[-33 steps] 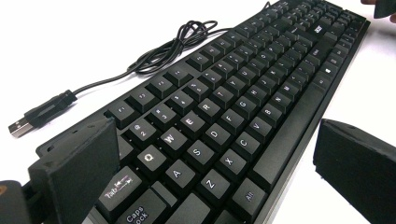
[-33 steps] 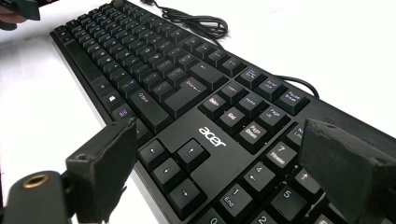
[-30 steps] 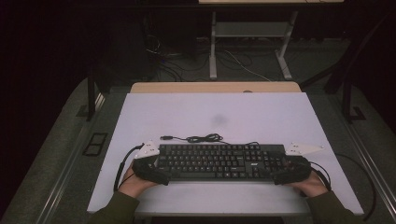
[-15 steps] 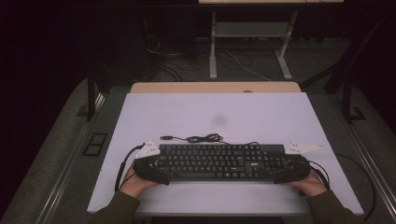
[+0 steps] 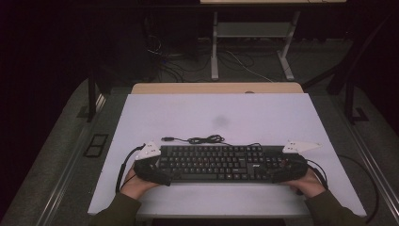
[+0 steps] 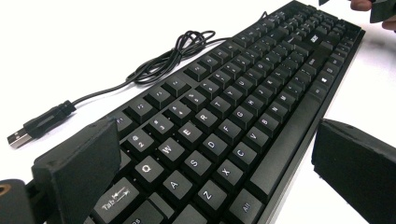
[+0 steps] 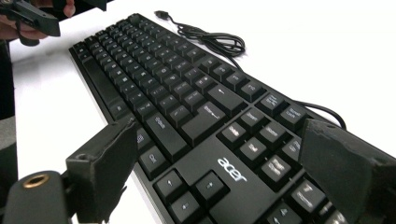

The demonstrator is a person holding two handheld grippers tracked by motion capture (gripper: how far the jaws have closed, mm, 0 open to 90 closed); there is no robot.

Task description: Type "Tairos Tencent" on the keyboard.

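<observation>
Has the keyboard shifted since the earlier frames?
Yes, slightly: the keyboard sits a touch nearer the table's far edge, with both ends between the grippers' jaws.

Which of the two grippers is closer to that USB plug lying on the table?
Left. The left gripper straddles the keyboard's left end, just below the USB plug. The right gripper straddles the far right end, a keyboard's length away.

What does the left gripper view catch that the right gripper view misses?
Left gripper view: the letter keys (Q, W, E, A, S) and Tab, with the left gripper open, jaws straddling that end. Right gripper view: the acer logo, arrow keys and numpad end, with the right gripper open there. Both: the black keyboard, its coiled cable and USB plug on the white table.
</observation>
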